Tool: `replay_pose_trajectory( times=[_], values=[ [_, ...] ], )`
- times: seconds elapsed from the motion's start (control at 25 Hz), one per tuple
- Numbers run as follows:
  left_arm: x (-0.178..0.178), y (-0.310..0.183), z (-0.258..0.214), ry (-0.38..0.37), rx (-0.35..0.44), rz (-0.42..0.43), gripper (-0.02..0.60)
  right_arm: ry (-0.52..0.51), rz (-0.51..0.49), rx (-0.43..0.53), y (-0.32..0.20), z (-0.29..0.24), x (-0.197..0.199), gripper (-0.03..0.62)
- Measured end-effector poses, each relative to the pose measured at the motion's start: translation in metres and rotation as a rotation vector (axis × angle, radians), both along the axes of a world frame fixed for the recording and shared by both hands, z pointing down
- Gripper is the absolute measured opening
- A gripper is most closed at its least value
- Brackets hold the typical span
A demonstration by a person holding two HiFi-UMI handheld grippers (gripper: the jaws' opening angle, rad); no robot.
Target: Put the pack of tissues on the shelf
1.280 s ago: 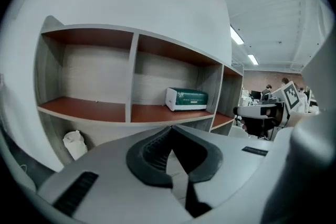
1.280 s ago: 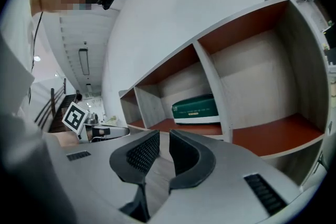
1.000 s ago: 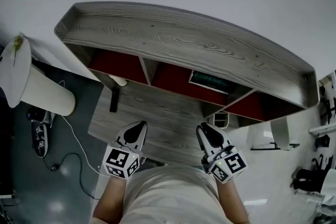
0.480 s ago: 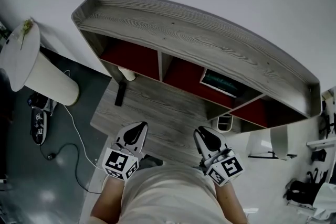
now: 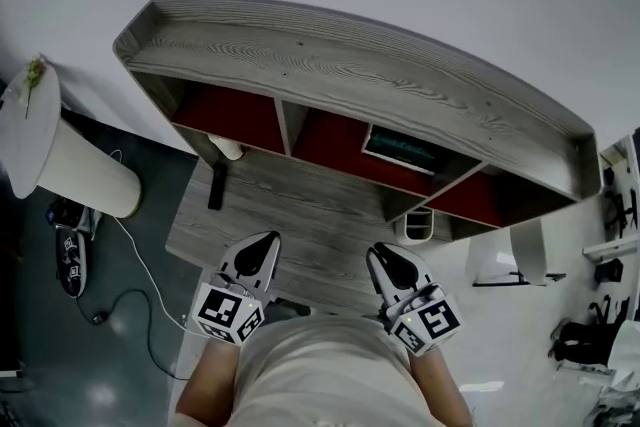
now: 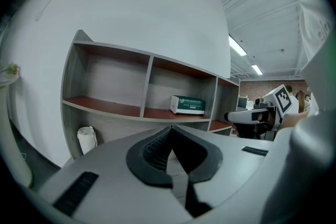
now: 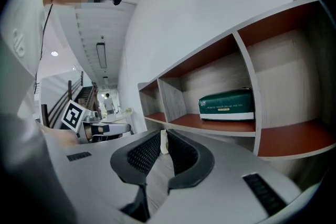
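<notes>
**Pack on shelf, both grippers empty and clear**

The pack of tissues [image 5: 402,150] lies flat in the middle compartment of the shelf [image 5: 350,75], toward that compartment's right divider. It rests on the red board with its long side facing out. It sits ahead of and above the right gripper [image 5: 380,250], and ahead and off to the right of the left gripper [image 5: 262,237]. It is well apart from both and nothing touches it. Judged from this, the placing is done: the pack sits square and steady and needs no support.

Both grippers hang low over the desk surface [image 5: 300,215], close to the person's body and side by side. They point roughly level at the shelf front. This reads as a rest pose clear of the shelf, not a reach.

Left gripper, in its own view [image 6: 169,128]: jaws clenched, tips meeting, nothing between them. The pack [image 6: 187,105] shows beyond and just right of the tips.

Right gripper, in its own view [image 7: 160,136]: jaws a narrow slit apart and gripping nothing. The white seen through the gap is probably the far roll of paper [image 5: 227,150] under the shelf. The pack [image 7: 227,104] sits up and to the right of the tips.
</notes>
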State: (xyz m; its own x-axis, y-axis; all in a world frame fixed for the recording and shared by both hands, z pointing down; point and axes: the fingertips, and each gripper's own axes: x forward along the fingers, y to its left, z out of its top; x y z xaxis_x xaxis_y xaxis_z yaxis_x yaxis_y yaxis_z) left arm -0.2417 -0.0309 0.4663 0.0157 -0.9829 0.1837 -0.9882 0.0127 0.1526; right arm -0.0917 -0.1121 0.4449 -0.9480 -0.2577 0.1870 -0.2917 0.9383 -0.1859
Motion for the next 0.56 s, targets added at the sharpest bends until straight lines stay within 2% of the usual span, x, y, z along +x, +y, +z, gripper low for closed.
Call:
replay_pose_trajectory(
  times=[0.2,0.56],
  values=[
    [0.0,-0.009,0.0,0.041,0.003,0.015,0.015,0.002,0.025,0.006,-0.002,0.0,0.008,0.069],
    [0.007,-0.028,0.0,0.034,0.01,0.059,0.015,0.006,0.054,0.008,-0.014,0.0,0.015,0.069]
  ],
)
